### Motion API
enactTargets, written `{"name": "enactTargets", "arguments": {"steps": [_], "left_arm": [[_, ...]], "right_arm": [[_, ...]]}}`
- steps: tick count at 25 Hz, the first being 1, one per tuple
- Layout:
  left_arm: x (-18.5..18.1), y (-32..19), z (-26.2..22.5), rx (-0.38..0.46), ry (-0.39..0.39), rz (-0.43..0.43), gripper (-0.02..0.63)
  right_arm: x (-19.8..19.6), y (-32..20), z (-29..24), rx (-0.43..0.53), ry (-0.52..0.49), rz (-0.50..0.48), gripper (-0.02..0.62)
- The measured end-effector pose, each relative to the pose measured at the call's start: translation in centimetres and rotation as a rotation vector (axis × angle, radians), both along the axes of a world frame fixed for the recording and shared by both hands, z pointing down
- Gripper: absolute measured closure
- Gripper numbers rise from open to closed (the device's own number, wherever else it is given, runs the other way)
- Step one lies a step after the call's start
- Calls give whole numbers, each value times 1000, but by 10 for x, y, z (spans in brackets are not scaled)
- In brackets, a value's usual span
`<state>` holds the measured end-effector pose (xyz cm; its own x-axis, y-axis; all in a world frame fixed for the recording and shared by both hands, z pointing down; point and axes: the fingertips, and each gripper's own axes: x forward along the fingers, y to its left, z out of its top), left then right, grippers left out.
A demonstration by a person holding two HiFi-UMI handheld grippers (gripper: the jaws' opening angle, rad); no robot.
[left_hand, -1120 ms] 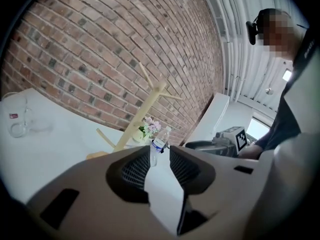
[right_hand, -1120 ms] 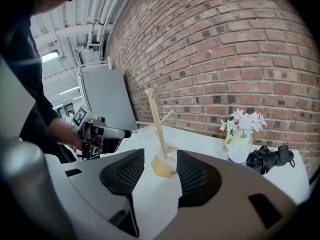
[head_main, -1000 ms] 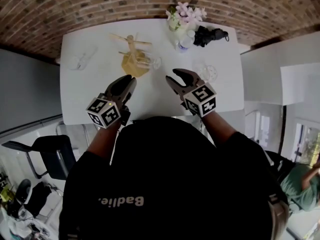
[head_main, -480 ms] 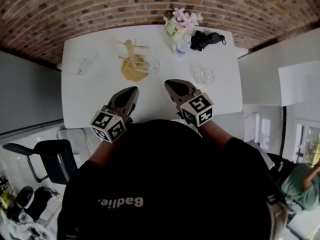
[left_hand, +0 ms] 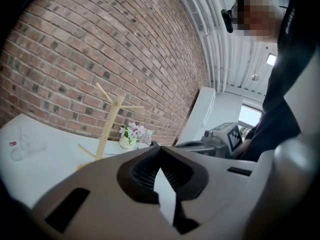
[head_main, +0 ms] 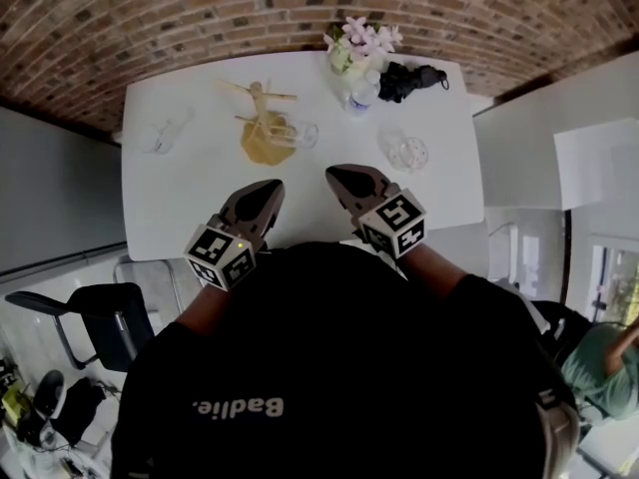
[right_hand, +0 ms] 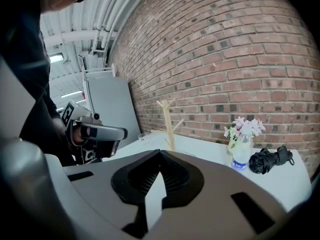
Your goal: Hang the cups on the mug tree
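**A:** Red brick wall (head_main: pixel 300 8) ran behind the white bench (head_main: pixel 180 203). Where were the cups?

**B:** I placed them all by the pale wooden mug tree (head_main: pixel 262 118) near the back. One clear glass cup (head_main: pixel 165 133) sat on the bench well to the tree's left. A second clear glass cup (head_main: pixel 404 151) sat to its right, nearer the person. A third glass cup (head_main: pixel 305 133) was just beside the tree's base on the right. Whether it hung on a low peg or lay on the bench, I couldn't make out. The upper pegs looked bare.

**A:** And the tools?

**B:** The left hand-held gripper (head_main: pixel 273 187) was pressed together on nothing. The right hand-held gripper (head_main: pixel 332 175) had just finished closing, also on nothing. Both hovered on the person's side of the tree, apart from every cup.

**A:** Which step, then?

**B:** I judged it a moment between grasps, with at least two cups left to hang. The next move called for spreading one pair of jaws and reaching to a cup. The jaws would need to pinch its wall gently, so that the part meant for the peg stayed free.
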<state>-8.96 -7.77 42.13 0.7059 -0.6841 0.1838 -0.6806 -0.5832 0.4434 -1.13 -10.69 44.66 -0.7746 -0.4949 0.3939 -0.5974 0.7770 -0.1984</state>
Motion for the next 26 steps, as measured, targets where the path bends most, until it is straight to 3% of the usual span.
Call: {"name": "enactTargets", "arguments": {"steps": [26], "left_arm": [[-12,-7,2,20,8,-26,604]], "right_arm": [[-15,-4,-2,4,-7,-11,566]]}}
